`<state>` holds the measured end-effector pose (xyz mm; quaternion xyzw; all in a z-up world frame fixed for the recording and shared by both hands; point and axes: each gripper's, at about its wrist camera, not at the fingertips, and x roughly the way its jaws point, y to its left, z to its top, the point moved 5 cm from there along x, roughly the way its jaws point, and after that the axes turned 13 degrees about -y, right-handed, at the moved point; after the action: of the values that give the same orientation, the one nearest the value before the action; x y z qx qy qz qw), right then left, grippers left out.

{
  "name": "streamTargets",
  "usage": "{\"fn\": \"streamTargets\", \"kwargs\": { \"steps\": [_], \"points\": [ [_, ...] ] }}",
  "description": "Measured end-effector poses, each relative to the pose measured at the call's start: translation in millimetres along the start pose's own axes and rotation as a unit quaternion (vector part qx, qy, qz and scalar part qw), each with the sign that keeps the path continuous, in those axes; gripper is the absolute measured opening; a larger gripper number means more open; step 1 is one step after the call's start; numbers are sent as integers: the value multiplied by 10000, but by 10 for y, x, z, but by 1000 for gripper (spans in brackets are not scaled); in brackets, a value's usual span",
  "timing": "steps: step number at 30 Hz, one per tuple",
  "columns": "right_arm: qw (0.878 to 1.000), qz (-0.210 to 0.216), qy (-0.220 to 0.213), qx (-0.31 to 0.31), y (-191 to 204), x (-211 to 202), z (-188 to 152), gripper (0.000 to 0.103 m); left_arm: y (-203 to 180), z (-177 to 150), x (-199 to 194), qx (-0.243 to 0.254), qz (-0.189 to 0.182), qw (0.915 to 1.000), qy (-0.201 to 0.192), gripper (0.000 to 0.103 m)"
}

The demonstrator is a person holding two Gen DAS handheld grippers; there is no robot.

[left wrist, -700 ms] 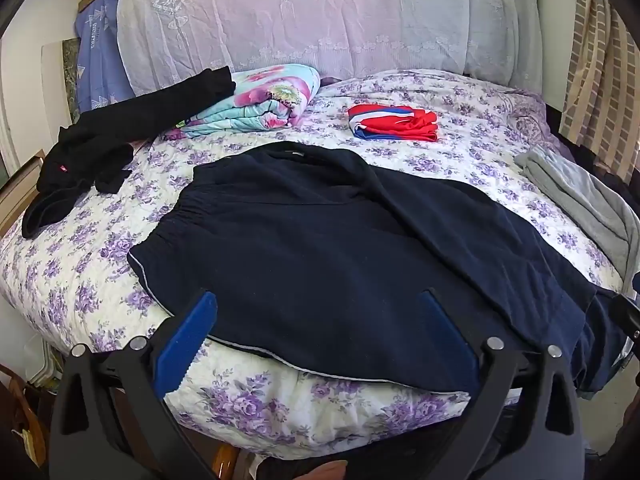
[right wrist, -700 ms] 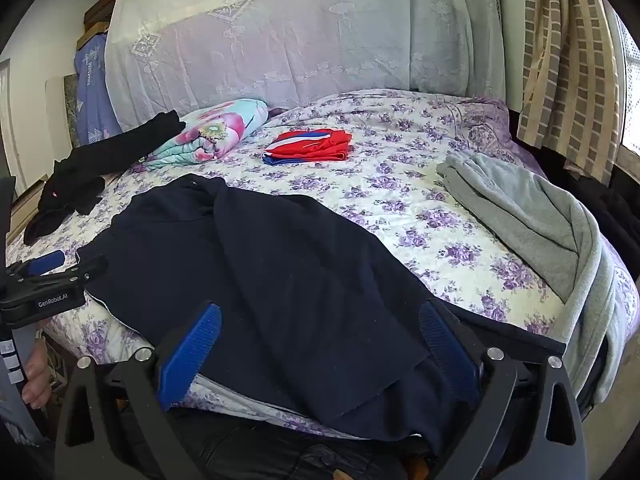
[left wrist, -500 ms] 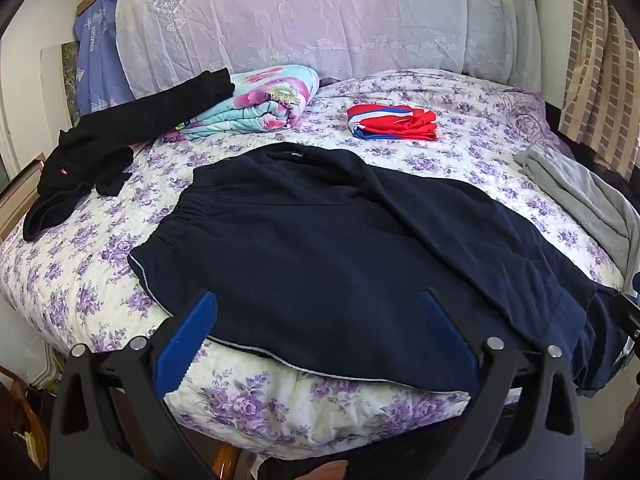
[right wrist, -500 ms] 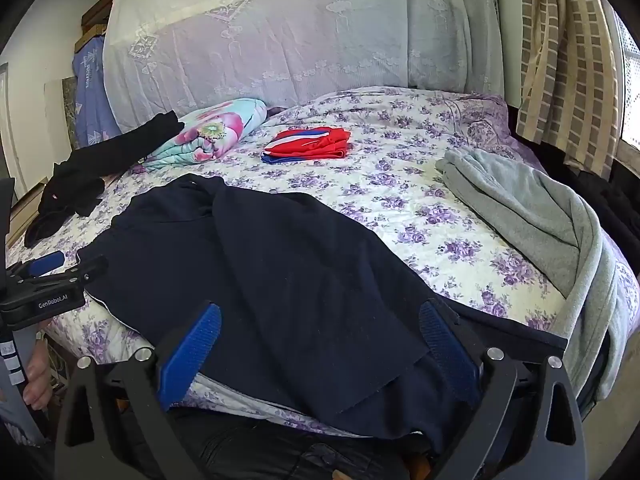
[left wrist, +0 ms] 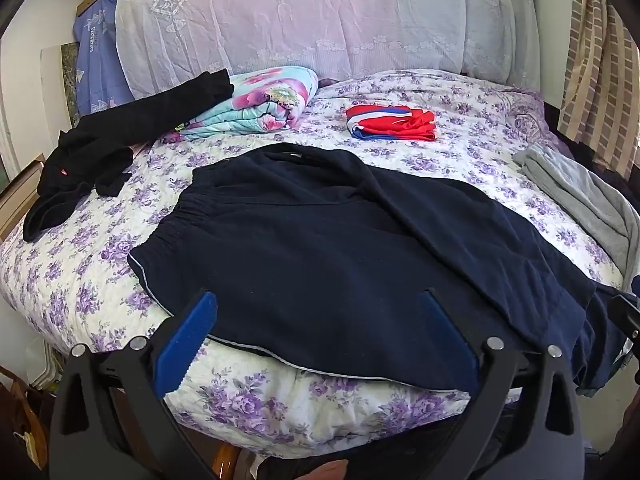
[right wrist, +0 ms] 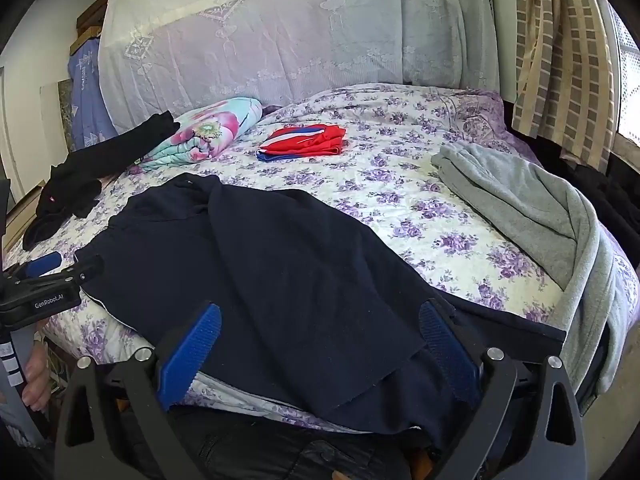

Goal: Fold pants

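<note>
Dark navy pants [left wrist: 340, 256] lie flat across the near side of a bed with a purple floral cover [left wrist: 460, 160], waistband at the left, legs running right and hanging over the edge. They also show in the right wrist view [right wrist: 280, 280]. My left gripper [left wrist: 318, 308] is open and empty, over the pants' near hem by the waist end. My right gripper [right wrist: 320, 320] is open and empty over the leg end. The left gripper also shows at the left edge of the right wrist view [right wrist: 48, 276].
Black garment [left wrist: 104, 148] and a folded floral blanket [left wrist: 260, 108] lie at the back left. Folded red, white and blue clothes [left wrist: 392, 122] lie at the back middle. Grey garment [right wrist: 532, 208] drapes over the right edge. A curtain [right wrist: 560, 52] hangs at the right.
Almost nothing changed. Both views shifted very slightly; both grippers stay open over the pants, which have not moved.
</note>
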<state>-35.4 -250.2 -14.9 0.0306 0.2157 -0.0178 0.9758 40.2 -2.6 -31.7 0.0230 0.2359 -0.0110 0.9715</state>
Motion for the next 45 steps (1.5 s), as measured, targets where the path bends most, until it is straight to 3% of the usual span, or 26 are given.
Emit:
{"fn": "streamTargets", "kwargs": {
  "steps": [45],
  "points": [
    [9999,-27,54,140,-120,-15,-53,100,-154,-13,-105,80,-39,10000,-44,99]
  ]
}}
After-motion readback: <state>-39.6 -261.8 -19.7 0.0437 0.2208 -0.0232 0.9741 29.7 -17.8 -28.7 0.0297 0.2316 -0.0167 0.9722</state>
